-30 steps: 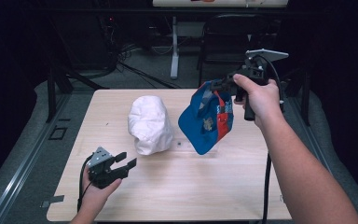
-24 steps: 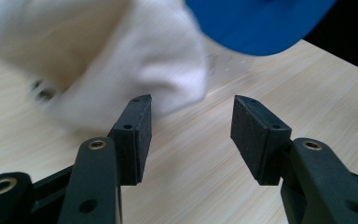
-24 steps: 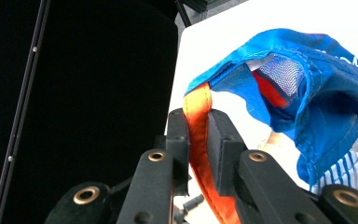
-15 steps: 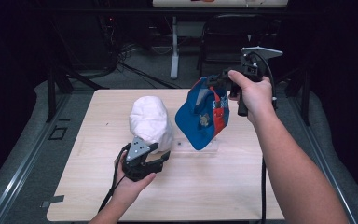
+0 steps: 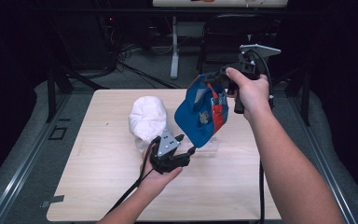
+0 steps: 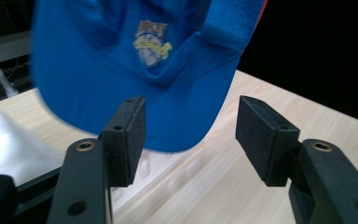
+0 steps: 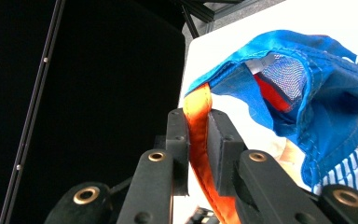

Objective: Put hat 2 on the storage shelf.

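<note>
Cap first: the blue fabric baseball cap with red-orange panels (image 5: 200, 114) hangs in the air above the pale wooden tabletop (image 5: 98, 186), right of centre, its brim pointing down toward 6 o'clock and clear of the wood. I have the right gripper (image 7: 198, 144) pressed together on the cap's orange strap edge (image 7: 196, 116); in the right gripper view the 2 jaws pinch that thin band and nothing else. My left gripper (image 6: 191, 135) sits just under the brim, jaws spread, with the brim's blue edge above and between them but no pad on it yet. The white foam head form (image 5: 148, 119) stands on the tabletop at about 9 o'clock from the cap, near it.

Risks as I judge them: the right hold is on 1 narrow strip of cloth, so a tug from the left side could pull it out and drop the cap. If I close the left jaws too low, they meet on air. Swinging left carelessly could knock the head form over.
</note>
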`<state>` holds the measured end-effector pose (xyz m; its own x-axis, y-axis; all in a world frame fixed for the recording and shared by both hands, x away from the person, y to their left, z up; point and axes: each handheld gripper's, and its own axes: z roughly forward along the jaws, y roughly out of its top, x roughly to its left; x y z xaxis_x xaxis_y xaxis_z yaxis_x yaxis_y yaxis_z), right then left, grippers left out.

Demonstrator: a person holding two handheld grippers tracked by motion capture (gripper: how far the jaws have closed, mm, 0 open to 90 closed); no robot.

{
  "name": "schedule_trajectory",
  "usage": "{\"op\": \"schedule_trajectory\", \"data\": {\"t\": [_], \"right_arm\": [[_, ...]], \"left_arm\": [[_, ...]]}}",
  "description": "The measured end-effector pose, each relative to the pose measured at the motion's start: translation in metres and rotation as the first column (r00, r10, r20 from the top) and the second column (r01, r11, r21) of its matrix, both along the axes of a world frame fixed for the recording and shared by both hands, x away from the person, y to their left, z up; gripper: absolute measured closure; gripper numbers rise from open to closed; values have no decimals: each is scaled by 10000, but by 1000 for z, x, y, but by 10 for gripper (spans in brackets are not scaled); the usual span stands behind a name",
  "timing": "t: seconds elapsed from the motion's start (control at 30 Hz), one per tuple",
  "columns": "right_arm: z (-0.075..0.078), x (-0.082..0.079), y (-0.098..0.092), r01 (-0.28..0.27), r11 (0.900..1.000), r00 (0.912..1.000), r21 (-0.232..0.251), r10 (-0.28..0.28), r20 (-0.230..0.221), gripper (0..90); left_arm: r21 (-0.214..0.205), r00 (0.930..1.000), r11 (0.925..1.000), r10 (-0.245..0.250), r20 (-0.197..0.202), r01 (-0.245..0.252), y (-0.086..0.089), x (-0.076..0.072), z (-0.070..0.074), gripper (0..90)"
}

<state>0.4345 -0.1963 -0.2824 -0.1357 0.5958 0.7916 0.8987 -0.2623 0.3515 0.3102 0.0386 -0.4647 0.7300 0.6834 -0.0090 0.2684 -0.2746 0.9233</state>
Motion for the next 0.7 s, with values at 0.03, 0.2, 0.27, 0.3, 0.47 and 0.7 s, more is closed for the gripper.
{"op": "schedule_trajectory", "data": {"t": [0.03, 0.2, 0.27, 0.3, 0.47, 0.7], "right_arm": [[0, 0, -1, -48, 10000, 10000, -26, 48, 3, 802], [0, 1, -2, 25, 10000, 10000, 20, -25, 22, 802], [0, 1, -3, 23, 10000, 10000, 16, -23, 19, 802], [0, 1, -2, 33, 10000, 10000, 8, -33, 28, 802], [0, 0, -2, -45, 10000, 10000, 6, 45, 66, 801], [3, -1, -3, 57, 10000, 9999, -54, -57, 95, 801]], "left_arm": [[33, 9999, 10000, -17, -124, 18, -5, 2, -2, 443], [65, 9989, 9997, 234, -399, -231, -27, 10, -14, 454], [15, 9990, 9994, 342, -285, -342, -32, 12, -16, 451], [-47, 9990, 9990, 434, -54, -434, -34, 12, -17, 447], [362, 9949, 9949, 927, 392, -941, -45, 17, -21, 439], [775, 9950, 9920, 995, 41, -995, -52, 23, -24, 512]]}}
